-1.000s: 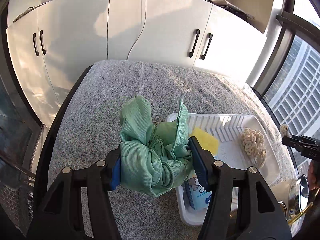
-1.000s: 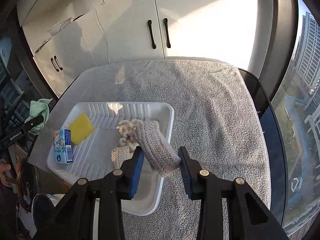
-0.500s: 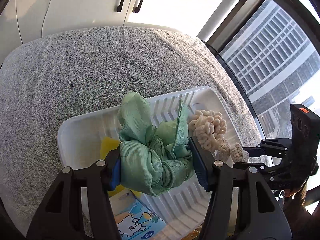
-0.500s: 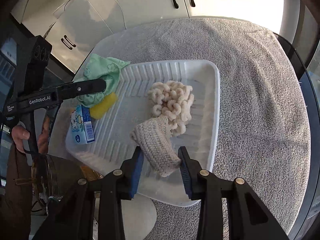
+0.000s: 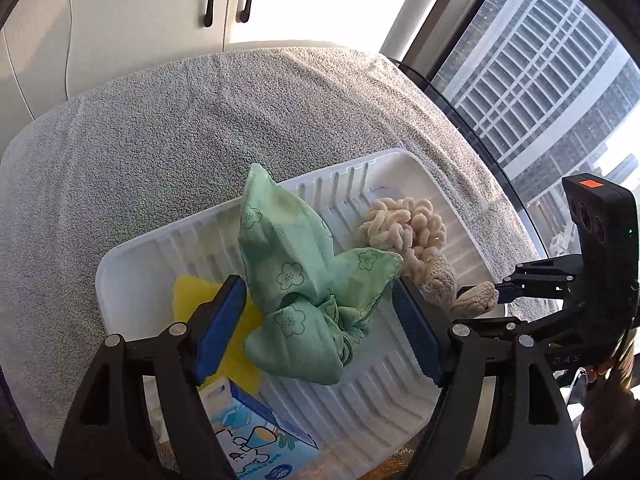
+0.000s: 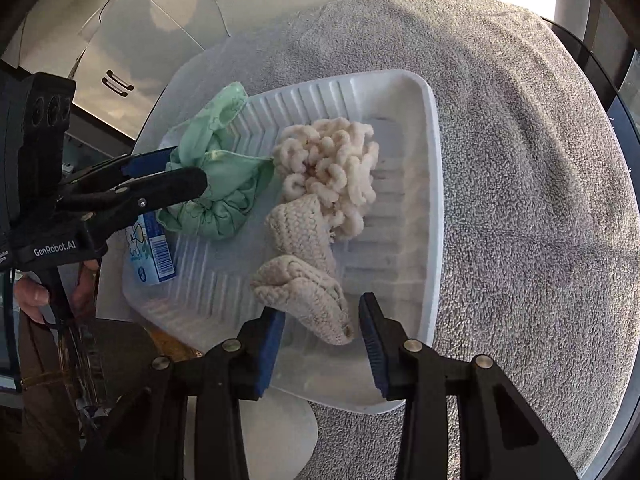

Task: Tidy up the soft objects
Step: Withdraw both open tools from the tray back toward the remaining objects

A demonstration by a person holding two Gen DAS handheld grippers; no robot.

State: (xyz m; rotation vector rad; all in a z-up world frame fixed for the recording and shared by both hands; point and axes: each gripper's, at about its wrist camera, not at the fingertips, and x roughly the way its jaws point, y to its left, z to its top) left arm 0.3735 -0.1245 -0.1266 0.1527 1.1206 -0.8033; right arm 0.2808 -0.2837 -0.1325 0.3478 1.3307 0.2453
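A green flowered cloth (image 5: 304, 284) lies bunched in the white ribbed tray (image 5: 132, 264), between the spread fingers of my left gripper (image 5: 320, 328), which is open around it. It also shows in the right wrist view (image 6: 216, 176). A cream knitted mitt (image 6: 304, 280) with a loopy end (image 6: 332, 172) lies in the tray (image 6: 432, 184). My right gripper (image 6: 320, 340) is open, its pads on either side of the mitt's cuff without pinching it.
A yellow sponge (image 5: 200, 300) and a blue-and-white tissue pack (image 5: 256, 440) sit in the tray's near left part. The tray rests on a grey towel (image 5: 200, 128) covering the table. White cabinets stand behind; a window is at the right.
Both grippers have opened. The green cloth dropped from the left gripper into the tray, and the right gripper released the knitted mitt, which now lies in the tray.
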